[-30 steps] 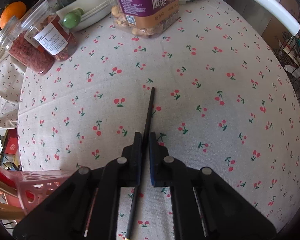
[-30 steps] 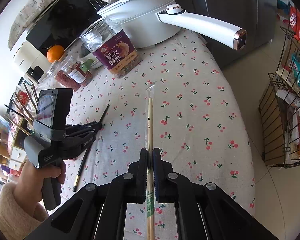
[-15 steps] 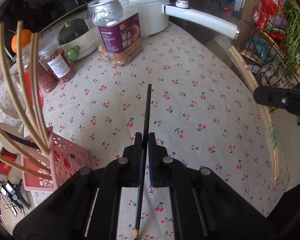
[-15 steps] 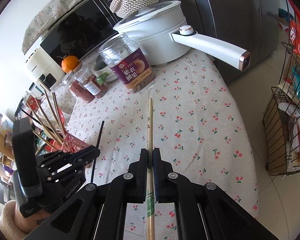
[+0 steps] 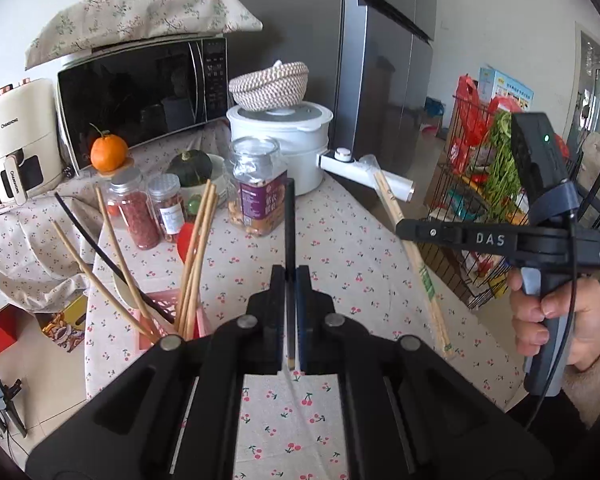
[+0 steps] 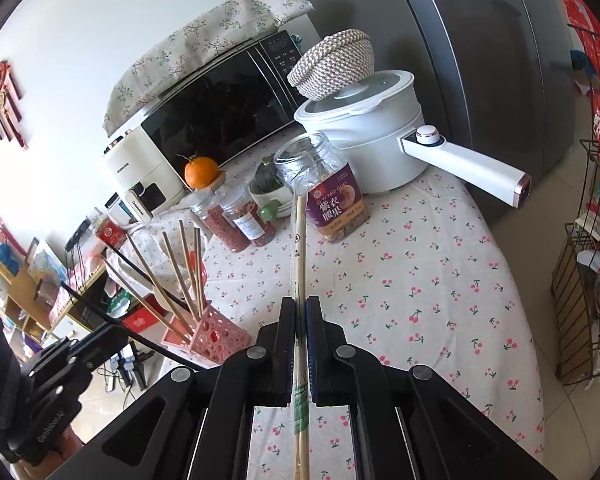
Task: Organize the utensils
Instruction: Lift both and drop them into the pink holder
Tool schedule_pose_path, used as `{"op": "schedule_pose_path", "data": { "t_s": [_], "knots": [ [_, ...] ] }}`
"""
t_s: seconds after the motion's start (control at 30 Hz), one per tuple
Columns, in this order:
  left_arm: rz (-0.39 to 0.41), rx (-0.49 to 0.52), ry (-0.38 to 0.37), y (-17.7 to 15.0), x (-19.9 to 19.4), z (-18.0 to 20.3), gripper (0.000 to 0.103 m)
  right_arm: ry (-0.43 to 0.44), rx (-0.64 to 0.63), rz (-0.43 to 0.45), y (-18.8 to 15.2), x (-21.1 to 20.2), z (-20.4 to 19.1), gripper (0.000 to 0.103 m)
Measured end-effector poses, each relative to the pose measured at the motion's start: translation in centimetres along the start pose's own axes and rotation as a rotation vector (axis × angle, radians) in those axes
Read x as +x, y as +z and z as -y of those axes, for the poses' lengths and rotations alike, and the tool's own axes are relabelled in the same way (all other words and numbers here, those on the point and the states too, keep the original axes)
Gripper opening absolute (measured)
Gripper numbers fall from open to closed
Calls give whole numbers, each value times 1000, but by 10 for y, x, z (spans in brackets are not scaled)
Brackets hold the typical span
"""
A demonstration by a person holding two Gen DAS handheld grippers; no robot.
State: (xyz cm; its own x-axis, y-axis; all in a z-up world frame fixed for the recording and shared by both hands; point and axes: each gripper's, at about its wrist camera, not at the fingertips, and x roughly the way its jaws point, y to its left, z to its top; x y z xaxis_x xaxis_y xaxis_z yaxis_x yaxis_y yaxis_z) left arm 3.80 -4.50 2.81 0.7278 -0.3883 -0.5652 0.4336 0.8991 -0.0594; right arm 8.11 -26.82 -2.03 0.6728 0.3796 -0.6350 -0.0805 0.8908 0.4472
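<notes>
Two utensils are in the air, one in each gripper. The left gripper point(image 5: 290, 276) has its jaws pinched tight on a slim black chopstick point(image 5: 289, 224), which points up and forward over the cherry-print tablecloth point(image 5: 340, 248). The right gripper point(image 6: 300, 312) is clamped on a pale wooden pair of chopsticks in a clear plastic sleeve point(image 6: 299, 248), held clear of the cloth. The pink perforated plastic holder point(image 6: 212, 336) stands at the table's left edge, already bristling with several wooden chopsticks point(image 6: 180, 276) and one black one. I judge this to be the carry step: both pieces are lifted and none is yet over the holder. Next, each gripper would need to swing left, tip its piece more upright, lower the end into the holder's mouth between the leaning sticks, and only then release.
</notes>
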Motion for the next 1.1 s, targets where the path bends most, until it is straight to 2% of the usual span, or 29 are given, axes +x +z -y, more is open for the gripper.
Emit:
{"op": "schedule_pose_path", "data": {
  "t_s": [0.27, 0.6, 0.73, 1.0, 1.1],
  "knots": [
    [217, -93, 23, 18, -54, -40, 6, 14, -17, 60, 7, 3, -18, 5],
    [357, -209, 96, 16, -83, -91, 5, 33, -45, 60, 3, 20, -46, 5],
    [381, -253, 106, 16, -77, -105, 5, 42, -57, 63, 1, 25, -57, 5],
    [322, -365, 117, 12, -39, -130, 5, 32, -60, 59, -2, 36, -64, 5],
    [311, -367, 128, 10, -23, -133, 5, 24, -65, 74, -3, 38, -65, 5]
  ]
}}
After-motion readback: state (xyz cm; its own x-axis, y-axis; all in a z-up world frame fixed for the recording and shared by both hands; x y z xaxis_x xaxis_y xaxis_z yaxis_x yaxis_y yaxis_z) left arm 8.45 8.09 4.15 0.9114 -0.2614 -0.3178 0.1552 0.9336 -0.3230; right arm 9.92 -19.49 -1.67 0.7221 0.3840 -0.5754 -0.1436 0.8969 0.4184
